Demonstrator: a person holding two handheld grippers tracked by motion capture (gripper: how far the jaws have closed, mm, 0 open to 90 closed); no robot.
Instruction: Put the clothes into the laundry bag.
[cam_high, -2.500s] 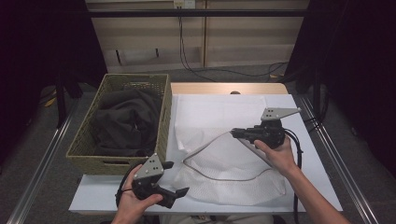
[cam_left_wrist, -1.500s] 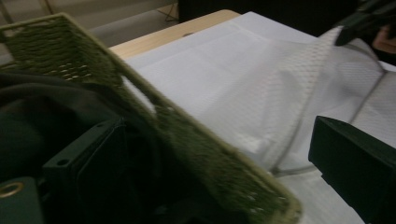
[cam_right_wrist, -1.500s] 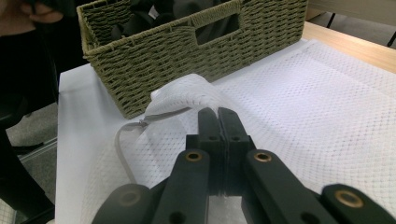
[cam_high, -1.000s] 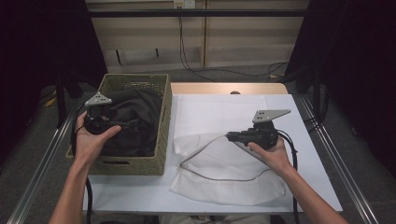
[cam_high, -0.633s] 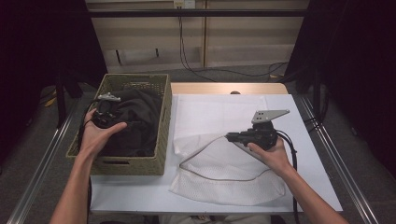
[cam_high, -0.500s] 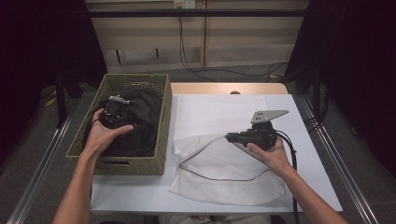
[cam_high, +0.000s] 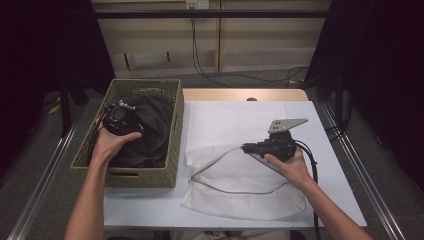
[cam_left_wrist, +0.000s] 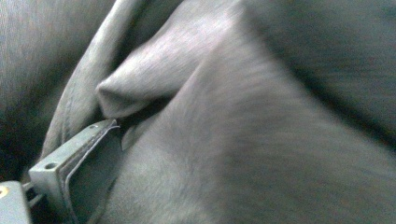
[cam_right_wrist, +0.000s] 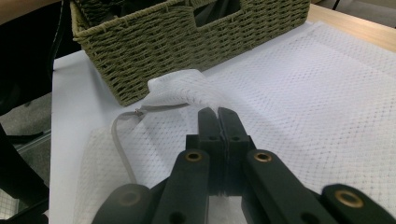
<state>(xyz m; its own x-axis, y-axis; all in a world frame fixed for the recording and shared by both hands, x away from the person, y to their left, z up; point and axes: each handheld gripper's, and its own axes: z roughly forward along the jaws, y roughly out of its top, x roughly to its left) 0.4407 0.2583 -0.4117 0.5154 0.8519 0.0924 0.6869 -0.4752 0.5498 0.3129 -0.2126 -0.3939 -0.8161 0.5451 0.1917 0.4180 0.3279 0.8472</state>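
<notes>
A woven olive basket (cam_high: 177, 131) at the table's left holds dark grey clothing (cam_high: 152, 125). My left gripper (cam_high: 119, 118) is pushed down into that clothing. In the left gripper view one finger (cam_left_wrist: 70, 156) stands far to the left beside a fold of the grey cloth (cam_left_wrist: 243, 121), and the other is buried. A white mesh laundry bag (cam_high: 240, 190) lies on the table in front of the basket. My right gripper (cam_high: 247, 147) is shut on the bag's raised rim. In the right gripper view the jaws (cam_right_wrist: 217, 115) meet on the mesh (cam_right_wrist: 177, 88).
A white mesh sheet (cam_high: 235, 120) covers the white table (cam_high: 330, 165) behind the bag. The bag's grey zipper trim (cam_right_wrist: 122, 140) curves along its mouth, close to the basket wall (cam_right_wrist: 187, 51). Metal rails (cam_high: 365, 175) run along both table sides.
My left gripper has travelled from the table's front edge up into the basket and sunk into the dark clothing. The right gripper has kept its hold on the bag's rim.
</notes>
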